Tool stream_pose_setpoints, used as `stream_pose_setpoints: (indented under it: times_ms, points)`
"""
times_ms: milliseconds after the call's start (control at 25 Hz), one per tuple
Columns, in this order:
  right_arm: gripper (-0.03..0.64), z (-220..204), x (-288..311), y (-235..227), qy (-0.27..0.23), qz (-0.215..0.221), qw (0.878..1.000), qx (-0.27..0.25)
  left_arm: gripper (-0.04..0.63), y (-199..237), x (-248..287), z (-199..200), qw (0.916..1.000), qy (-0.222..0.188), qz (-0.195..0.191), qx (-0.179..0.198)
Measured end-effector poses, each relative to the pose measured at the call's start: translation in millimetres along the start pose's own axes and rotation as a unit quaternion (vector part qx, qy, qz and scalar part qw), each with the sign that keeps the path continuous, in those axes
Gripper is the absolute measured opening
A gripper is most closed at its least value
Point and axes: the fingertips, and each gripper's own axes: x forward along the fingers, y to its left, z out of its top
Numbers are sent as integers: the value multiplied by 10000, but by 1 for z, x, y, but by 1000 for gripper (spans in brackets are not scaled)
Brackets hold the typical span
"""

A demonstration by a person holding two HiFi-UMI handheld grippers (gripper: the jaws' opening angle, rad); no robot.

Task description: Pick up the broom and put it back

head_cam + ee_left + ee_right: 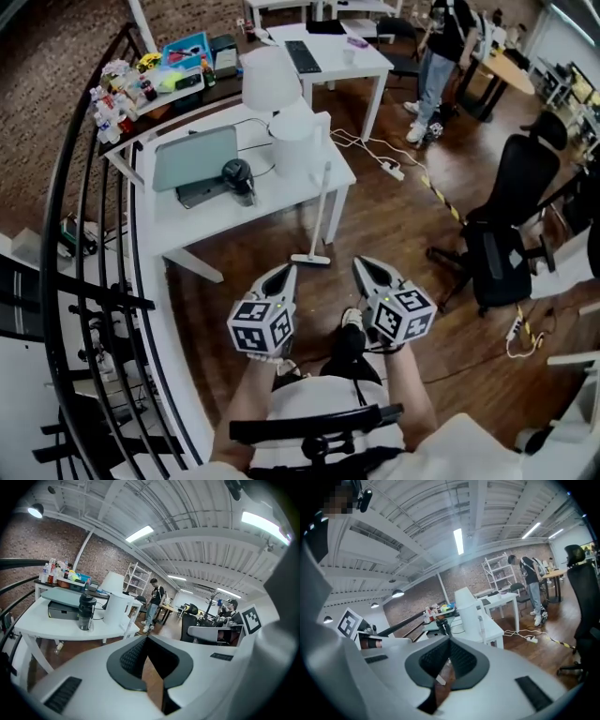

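The white broom (pixel 320 208) leans upright against the front edge of the white table (pixel 208 217), with its head (pixel 309 260) on the wooden floor. My left gripper (pixel 289 272) and right gripper (pixel 361 265) are held side by side just short of the broom head, pointing toward it. Both are shut with nothing between their jaws. In the left gripper view the left gripper (pixel 146 638) has its tips together. The right gripper (pixel 449 640) is shut too in its own view, and the broom handle (pixel 480 623) shows ahead against the table.
A black curved railing (pixel 84 253) runs along the left. On the table stand a black bottle (pixel 238 180), a grey laptop (pixel 195 157) and a white lamp (pixel 292 131). Black office chairs (pixel 506 225) stand at the right. A power strip (pixel 394 171) and cables lie on the floor. A person (pixel 439 56) stands at the back.
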Motion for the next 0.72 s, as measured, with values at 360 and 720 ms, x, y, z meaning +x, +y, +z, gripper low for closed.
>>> stream_pose_setpoints:
  times_ms: [360,720]
  points:
    - [9,-21,-46,32,26,-404,9991,-122,-11,-14,-40,-17,9994,-7,-345,-92]
    - [9,-11,-73,2,61,-39,9999,-146,-11,-57,-30,-15,9995,-308,-52,-76]
